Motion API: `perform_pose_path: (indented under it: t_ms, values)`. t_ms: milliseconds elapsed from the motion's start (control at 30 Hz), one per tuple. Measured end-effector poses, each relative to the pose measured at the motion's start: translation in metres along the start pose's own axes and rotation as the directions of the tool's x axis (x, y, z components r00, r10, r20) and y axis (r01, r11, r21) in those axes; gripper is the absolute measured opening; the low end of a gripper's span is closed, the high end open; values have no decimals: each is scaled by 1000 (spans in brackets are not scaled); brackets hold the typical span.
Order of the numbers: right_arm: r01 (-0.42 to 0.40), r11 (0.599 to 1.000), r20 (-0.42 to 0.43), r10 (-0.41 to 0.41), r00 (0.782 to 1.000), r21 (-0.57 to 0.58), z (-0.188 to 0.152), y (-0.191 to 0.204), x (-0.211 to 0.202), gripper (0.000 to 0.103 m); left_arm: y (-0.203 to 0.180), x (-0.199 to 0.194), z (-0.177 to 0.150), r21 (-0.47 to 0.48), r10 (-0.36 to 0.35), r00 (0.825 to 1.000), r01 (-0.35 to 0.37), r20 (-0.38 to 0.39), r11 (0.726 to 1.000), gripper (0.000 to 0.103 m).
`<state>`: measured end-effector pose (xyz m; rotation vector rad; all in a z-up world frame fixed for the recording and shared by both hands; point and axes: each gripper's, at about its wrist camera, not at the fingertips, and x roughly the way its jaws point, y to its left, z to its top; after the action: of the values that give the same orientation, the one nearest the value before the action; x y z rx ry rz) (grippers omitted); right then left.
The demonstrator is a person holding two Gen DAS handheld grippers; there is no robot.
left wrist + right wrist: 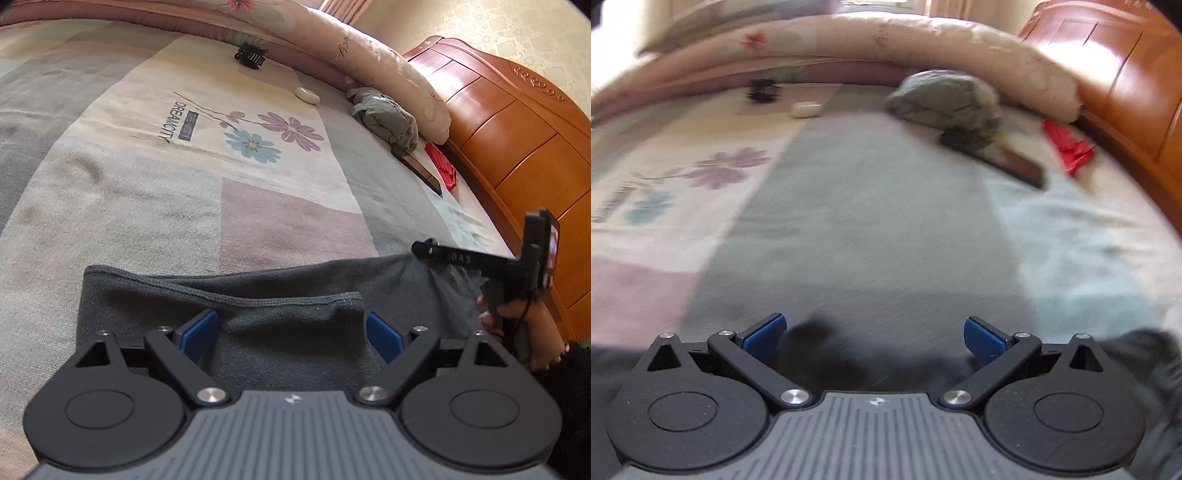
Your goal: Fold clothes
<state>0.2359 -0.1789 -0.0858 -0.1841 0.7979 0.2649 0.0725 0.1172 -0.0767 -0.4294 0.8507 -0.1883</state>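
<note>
A dark grey garment (280, 295) lies folded on the bed sheet (184, 184), its stitched hem running across the left wrist view. My left gripper (291, 332) is open just above it. A folded flap of the cloth lies between the blue pads (201, 334), which stand apart from it. My right gripper (428, 249) shows from the side at the garment's right end, held by a hand (532, 332). In the blurred right wrist view, the right gripper (873, 332) is open and holds nothing. Dark cloth (827, 350) lies low between its fingers.
A crumpled grey-green garment (388, 118) rests on a dark phone-like slab (421, 170), with a red object (441, 166) beside it. A black hair clip (251, 55) and small white case (306, 96) lie farther back. A rolled quilt (369, 48) and wooden headboard (517, 129) border the bed.
</note>
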Motion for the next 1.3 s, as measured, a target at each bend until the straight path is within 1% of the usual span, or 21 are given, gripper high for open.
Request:
perform_pose_path:
  t_ms: [67,133,167,267,300,367,400,467,633,667,767,867,933,1067,1100,1200,1233,1300]
  values:
    - [16,1000,-27,-16,1000,7,10,-9,3,103,-1,0,1,8,3,1000,-3,-2,1000,88]
    - [-42,998,-4,42,999,39,8,-13,-16,103,-2,1,1,15,5,1000,-5,-4,1000,89]
    - [-73,997,4,73,997,29,5,-11,-27,103,-2,1,1,19,5,1000,-5,-5,1000,89]
    - [-169,986,-20,169,985,-2,-8,3,-42,103,-5,2,2,40,12,1000,-12,-15,999,90]
    - [-176,984,-38,175,984,-7,-12,8,-39,103,-6,3,2,52,16,1000,-15,-18,999,91]
    - [-145,989,-68,143,987,-26,-21,14,-27,103,-9,4,1,71,25,1000,-24,-19,997,92]
    - [-118,993,-68,116,991,-30,-22,15,-20,103,-10,4,1,77,32,999,-31,-18,997,92]
    - [-111,994,-18,111,994,-17,-17,11,-12,103,-13,5,1,89,47,999,-45,-16,995,92]
    - [-81,993,0,81,997,84,0,-11,-19,103,-18,2,0,97,69,998,-68,-7,993,92]
    - [-98,992,12,97,995,83,-3,-14,-29,103,-18,0,0,95,70,998,-70,-4,993,92]
    - [-151,987,4,151,989,51,-19,-19,-60,103,-20,-1,1,97,78,997,-77,-6,992,92]
    - [-202,979,-28,203,979,37,-46,-23,-80,103,-23,-5,3,110,87,996,-87,5,990,92]
    - [-237,971,-51,239,970,40,-66,-28,-87,103,-25,-8,4,117,95,995,-95,11,989,92]
    - [-198,979,-84,201,976,41,-100,-42,-88,103,-28,-9,4,123,117,993,-117,10,986,92]
    - [-196,980,-71,198,978,30,-104,-45,-93,103,-29,-9,4,124,123,992,-123,8,985,92]
    - [-212,977,-57,213,975,27,-103,-54,-107,103,-36,-8,1,139,123,992,-122,3,983,92]
    - [-210,977,-36,211,977,29,-101,-59,-110,103,-40,-8,1,147,120,993,-119,0,982,92]
    - [-186,981,-20,188,982,62,-98,-71,-110,103,-49,-6,-1,176,115,993,-112,-8,978,92]
